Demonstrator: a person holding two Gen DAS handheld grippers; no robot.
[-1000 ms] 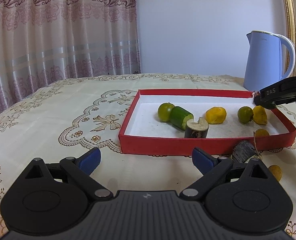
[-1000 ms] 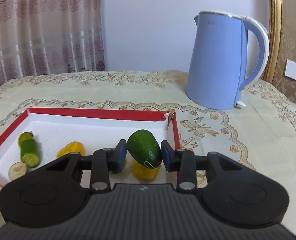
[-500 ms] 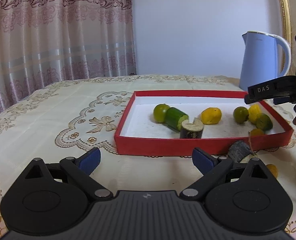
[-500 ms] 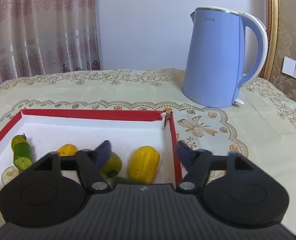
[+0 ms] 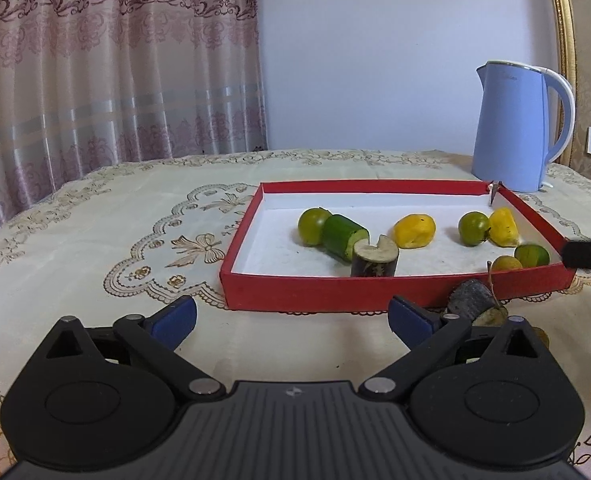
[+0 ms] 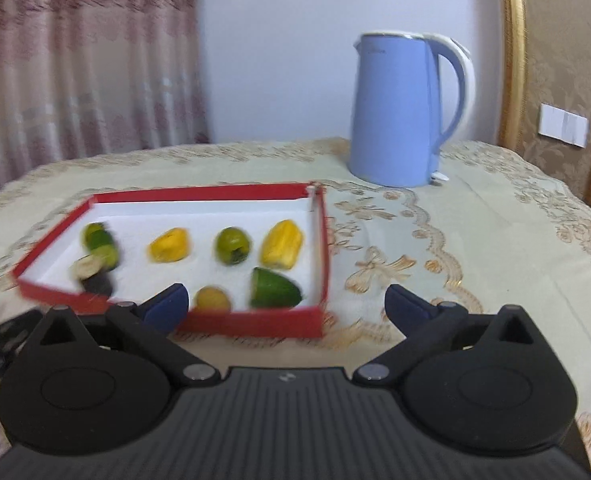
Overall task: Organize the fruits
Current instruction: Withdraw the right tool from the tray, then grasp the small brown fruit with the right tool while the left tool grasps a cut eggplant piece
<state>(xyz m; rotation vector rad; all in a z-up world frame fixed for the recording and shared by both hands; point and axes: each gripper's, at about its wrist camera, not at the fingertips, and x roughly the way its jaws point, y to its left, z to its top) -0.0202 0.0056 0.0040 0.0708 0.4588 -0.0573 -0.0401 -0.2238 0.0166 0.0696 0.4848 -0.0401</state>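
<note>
Fruits lie in the red tray (image 5: pixel 395 290) on the tabletop (image 5: pixel 95 240); from the left wrist we see a dark chunk (image 5: pixel 469 300) outside its near wall, half hidden behind our wide-open, empty left tool (image 5: pixel 291 320). From the right wrist, blurred, the avocado (image 6: pixel 275 290) rests in the tray's near right corner; our right tool (image 6: pixel 283 306) has just been opening and holds nothing, the kettle (image 6: pixel 395 112) far right.
</note>
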